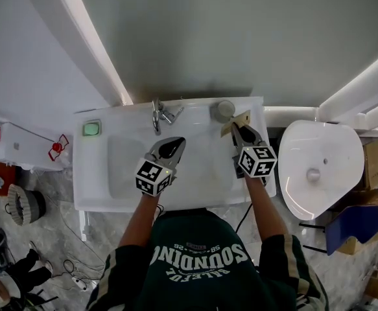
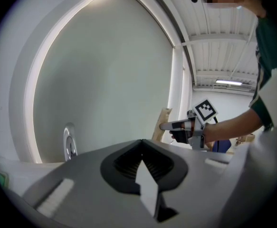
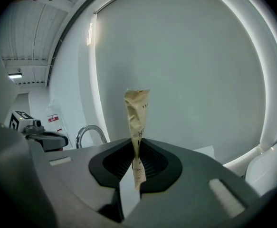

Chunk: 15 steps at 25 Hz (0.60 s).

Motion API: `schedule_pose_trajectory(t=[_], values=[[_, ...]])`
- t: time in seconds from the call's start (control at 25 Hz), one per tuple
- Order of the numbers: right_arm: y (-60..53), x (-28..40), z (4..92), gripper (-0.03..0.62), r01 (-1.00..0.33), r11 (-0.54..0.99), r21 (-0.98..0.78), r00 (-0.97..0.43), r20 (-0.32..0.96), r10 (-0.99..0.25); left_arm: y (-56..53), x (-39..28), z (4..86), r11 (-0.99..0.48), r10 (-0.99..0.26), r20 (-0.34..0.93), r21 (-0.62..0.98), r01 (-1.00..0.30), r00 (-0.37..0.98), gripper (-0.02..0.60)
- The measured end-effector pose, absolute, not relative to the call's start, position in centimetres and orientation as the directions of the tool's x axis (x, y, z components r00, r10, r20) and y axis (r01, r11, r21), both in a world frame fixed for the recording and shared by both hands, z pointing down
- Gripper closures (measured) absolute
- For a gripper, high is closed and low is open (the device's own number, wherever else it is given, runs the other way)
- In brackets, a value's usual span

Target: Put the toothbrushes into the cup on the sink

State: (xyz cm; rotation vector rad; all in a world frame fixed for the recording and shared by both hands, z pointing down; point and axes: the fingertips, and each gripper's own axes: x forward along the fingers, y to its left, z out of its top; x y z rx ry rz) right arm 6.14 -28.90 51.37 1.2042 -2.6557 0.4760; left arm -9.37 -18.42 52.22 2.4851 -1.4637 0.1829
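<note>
Right claw (image 3: 134, 163): pinching the lower end of a paper-wrapped toothbrush (image 3: 138, 113); I grip it low so the long part stands upright above the jaws, free to go in end first
Toothbrush place: in the air over the back ledge of the sink (image 1: 195, 180), just beside the cup (image 1: 225, 110); not yet inside; whether it touches the rim I cannot tell
Cup: upright on the ledge to the right of the tap (image 1: 158, 115); mouth up, so I judge the packet must come over the rim
Left claw (image 2: 143, 170): pressed together on nothing; I keep it over the basin, apart from the cup, leaving the other claw room
Next, as I judge: packet above the mouth; then release
</note>
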Motion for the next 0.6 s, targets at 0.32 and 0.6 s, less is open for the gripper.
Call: schedule_pose_trajectory(t=[0.32, 0.6], values=[[-36.0, 4.7, 50.8, 0.553, -0.783, 0.616, -0.093, -0.612, 0.296, -0.733, -18.0, -10.0, 53.5, -0.457, -0.831, 0.266, 0.174, -0.873, 0.488, 0.531], [-40.9, 4.5, 55.6, 0.551, -0.808, 0.583, -0.089, -0.569, 0.378, -0.731, -17.8, -10.1, 55.0, -0.449, -0.819, 0.307, 0.186, -0.874, 0.485, 0.531]])
